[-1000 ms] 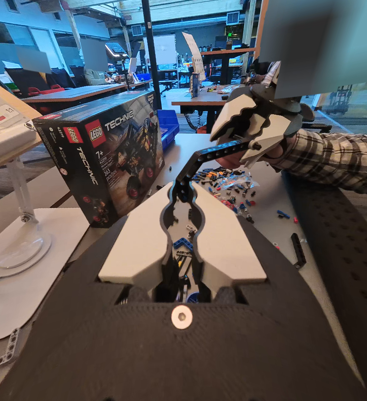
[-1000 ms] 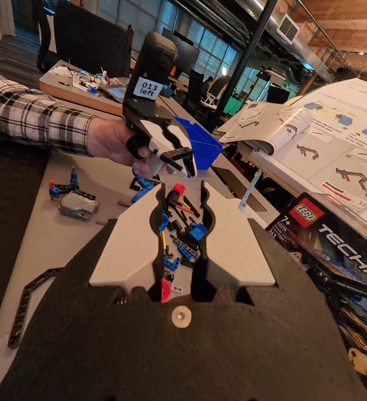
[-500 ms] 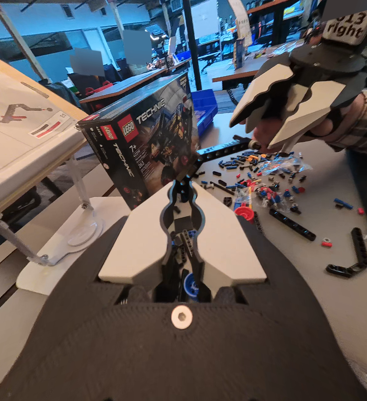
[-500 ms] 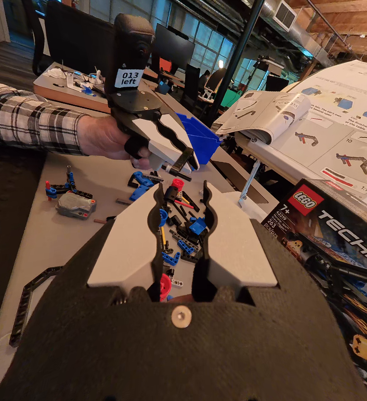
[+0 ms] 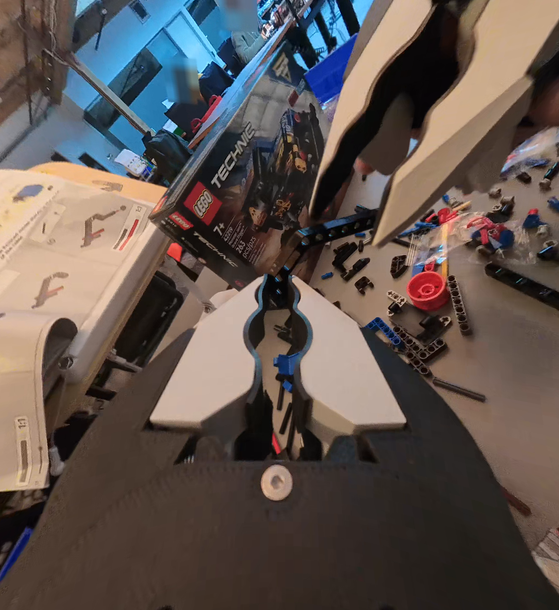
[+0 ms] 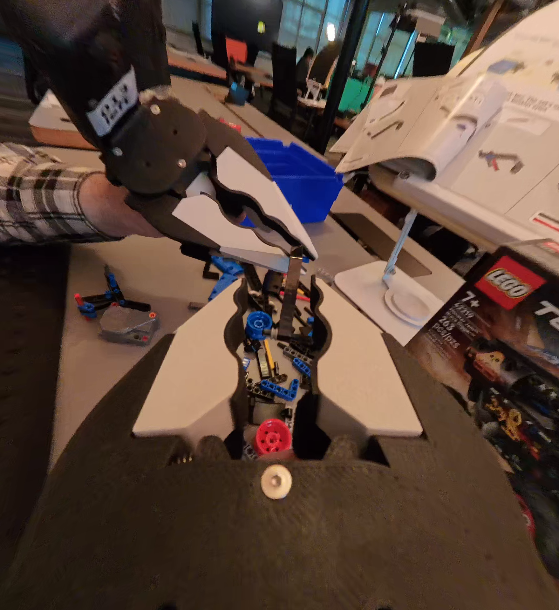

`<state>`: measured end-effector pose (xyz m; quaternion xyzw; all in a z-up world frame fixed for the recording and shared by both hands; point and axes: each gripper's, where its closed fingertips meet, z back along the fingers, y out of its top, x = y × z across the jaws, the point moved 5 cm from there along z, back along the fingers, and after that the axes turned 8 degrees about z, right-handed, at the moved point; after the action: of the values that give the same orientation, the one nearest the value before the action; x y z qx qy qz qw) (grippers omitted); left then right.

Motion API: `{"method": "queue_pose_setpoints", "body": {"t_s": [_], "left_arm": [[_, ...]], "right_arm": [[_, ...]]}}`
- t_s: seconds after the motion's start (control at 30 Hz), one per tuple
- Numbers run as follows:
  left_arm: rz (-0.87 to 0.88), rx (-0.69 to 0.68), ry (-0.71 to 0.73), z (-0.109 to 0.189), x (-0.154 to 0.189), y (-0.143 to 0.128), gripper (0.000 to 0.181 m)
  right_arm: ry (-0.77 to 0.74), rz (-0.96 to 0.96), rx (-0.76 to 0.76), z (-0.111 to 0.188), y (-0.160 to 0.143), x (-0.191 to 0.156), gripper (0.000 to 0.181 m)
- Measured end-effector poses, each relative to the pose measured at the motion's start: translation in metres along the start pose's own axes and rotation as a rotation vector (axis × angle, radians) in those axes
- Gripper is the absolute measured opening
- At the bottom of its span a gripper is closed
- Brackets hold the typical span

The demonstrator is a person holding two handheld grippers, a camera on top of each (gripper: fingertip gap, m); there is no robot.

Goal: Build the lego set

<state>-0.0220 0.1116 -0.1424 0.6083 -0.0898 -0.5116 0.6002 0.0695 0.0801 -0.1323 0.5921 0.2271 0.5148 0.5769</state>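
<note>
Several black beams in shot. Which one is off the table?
The angled black beam pinched in the left gripper fingers. The long straight black beam and the other black beams lie flat on the table.

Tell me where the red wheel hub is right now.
The red wheel hub lies on the table among loose pieces, right of the left gripper in the left wrist view, beside a black beam.

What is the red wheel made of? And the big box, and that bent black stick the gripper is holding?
The red wheel looks like smooth, hard plastic; its moulded rim catches light. The box seems glossy printed cardboard, with folded edges and a sheen. The bent black beam, pinched in the left gripper, looks like shiny hard plastic with a row of round holes.
</note>
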Motion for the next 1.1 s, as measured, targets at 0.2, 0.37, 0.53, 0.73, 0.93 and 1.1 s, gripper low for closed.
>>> {"method": "queue_pose_setpoints", "body": {"t_s": [0.2, 0.37, 0.53, 0.73, 0.93, 1.1], "left_arm": [[-0.021, 0.007, -0.002, -0.001, 0.006, 0.003, 0.007], [0.028, 0.077, 0.001, 0.004, 0.000, 0.011, 0.033], [0.050, 0.107, -0.011, 0.007, -0.002, 0.012, 0.038], [-0.031, 0.109, 0.008, 0.004, 0.009, 0.017, 0.013], [-0.025, 0.098, 0.024, 0.004, 0.008, 0.016, 0.006], [-0.031, 0.093, 0.033, 0.004, 0.007, 0.015, 0.006]], "right_arm": [[0.004, -0.127, -0.035, -0.006, -0.011, 0.006, 0.006], [0.084, -0.342, 0.066, 0.003, -0.010, 0.016, 0.005], [0.176, -0.546, 0.154, 0.010, -0.015, 0.027, 0.006], [0.250, -0.610, 0.173, 0.008, -0.014, 0.023, 0.006], [0.266, -0.619, 0.177, 0.006, -0.016, 0.021, 0.006], [0.252, -0.596, 0.175, 0.007, -0.016, 0.021, 0.007]]}}
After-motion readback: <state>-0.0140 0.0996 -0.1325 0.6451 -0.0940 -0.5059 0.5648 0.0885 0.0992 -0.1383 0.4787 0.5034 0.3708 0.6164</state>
